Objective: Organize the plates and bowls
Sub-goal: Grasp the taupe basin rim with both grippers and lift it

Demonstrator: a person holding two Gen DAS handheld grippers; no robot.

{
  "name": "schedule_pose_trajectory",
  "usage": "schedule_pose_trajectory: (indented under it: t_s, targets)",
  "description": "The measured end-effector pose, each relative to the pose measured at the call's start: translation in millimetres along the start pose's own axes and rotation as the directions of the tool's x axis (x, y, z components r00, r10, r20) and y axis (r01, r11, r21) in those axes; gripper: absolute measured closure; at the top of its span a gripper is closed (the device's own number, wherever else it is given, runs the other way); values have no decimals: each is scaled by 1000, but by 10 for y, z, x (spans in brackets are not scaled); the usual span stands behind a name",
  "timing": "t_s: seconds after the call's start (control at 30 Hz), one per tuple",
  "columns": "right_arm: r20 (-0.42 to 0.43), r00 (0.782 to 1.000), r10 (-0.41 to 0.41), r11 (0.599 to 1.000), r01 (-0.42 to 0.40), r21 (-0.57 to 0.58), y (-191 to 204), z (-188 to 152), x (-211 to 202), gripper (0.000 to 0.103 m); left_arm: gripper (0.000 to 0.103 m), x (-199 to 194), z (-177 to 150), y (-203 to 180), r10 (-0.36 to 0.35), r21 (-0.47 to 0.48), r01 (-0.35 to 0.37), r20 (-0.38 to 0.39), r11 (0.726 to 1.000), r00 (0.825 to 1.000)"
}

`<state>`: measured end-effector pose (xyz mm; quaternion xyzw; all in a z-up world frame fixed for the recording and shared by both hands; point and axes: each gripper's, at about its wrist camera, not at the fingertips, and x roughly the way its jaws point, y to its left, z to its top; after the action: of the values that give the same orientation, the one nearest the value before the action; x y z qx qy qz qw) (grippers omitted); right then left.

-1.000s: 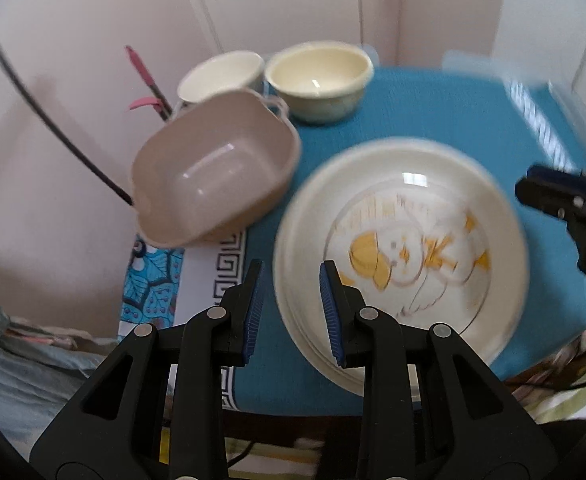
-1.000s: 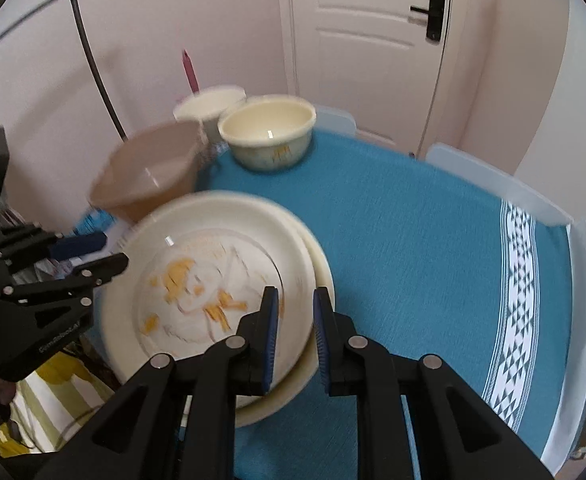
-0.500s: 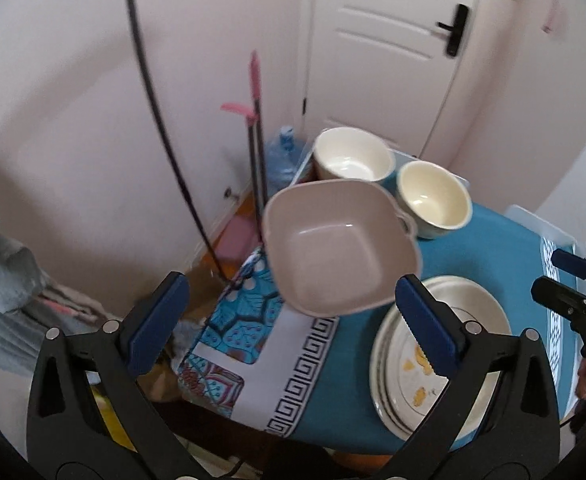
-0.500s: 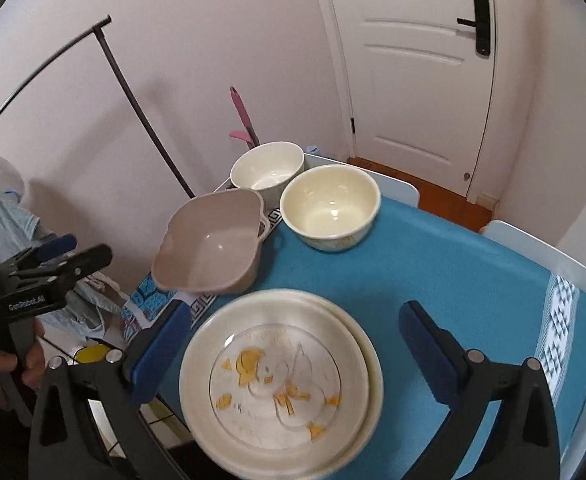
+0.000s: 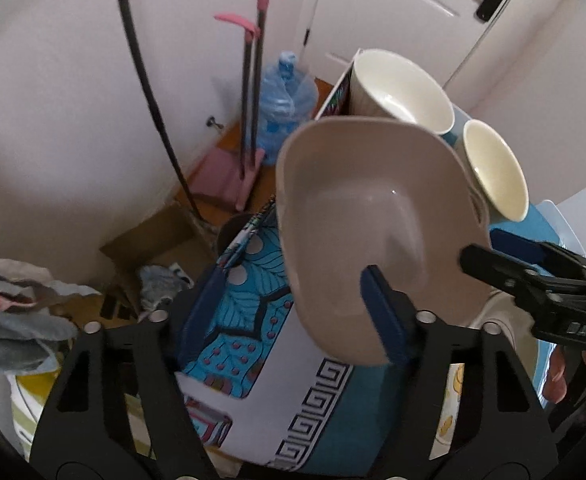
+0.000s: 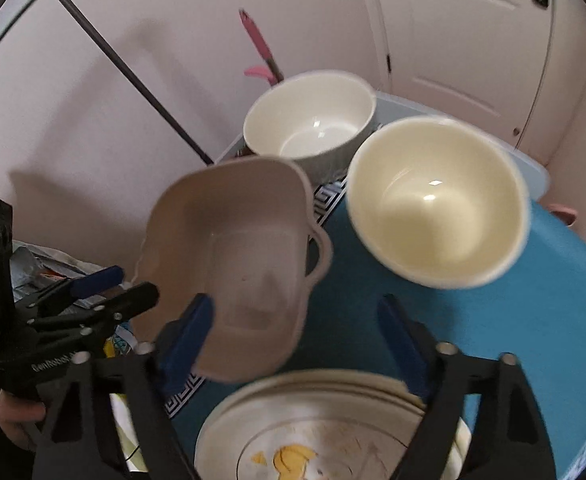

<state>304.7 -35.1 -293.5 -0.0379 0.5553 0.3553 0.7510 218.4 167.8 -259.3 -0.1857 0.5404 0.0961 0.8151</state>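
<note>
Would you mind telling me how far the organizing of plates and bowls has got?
Done: the plates sit stacked at the table's near edge. In hand: nothing is gripped; the left gripper and right gripper, jaws just closing, both straddle the beige handled dish without pressing it. Left: that dish, the white bowl and the cream bowl remain separate.

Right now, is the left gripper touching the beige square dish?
Cannot tell. In the left wrist view the left gripper straddles the beige square dish's near rim, one pad overlapping it, but blur hides any contact or gap.
</note>
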Motion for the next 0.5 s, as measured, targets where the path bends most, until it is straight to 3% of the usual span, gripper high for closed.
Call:
schedule_pose_trajectory:
  t_s: [0.07, 0.2, 0.27, 0.37, 0.5]
  targets:
    - [-23, 1000, 1, 1000, -1, -2, 3, 24, 122, 44, 47, 83, 38, 5, -9, -1, 9, -12, 1000, 1000]
    - [-44, 999, 11, 1000, -11, -4, 15, 52, 269, 51, 53, 207, 106, -28, -17, 15, 17, -24, 1000, 1000]
    - [-53, 998, 16, 1000, -16, 0, 10, 59, 318, 65, 69, 263, 122, -51, -25, 26, 26, -32, 999, 999]
    - [-68, 997, 27, 1000, -27, 7, 22, 37, 379, 85, 81, 317, 138, -60, -32, 38, 34, -48, 999, 998]
    - [-56, 998, -7, 1000, 6, -14, 92, -8, 382, 87, 81, 317, 149, -70, -21, 51, 23, -43, 998, 999]
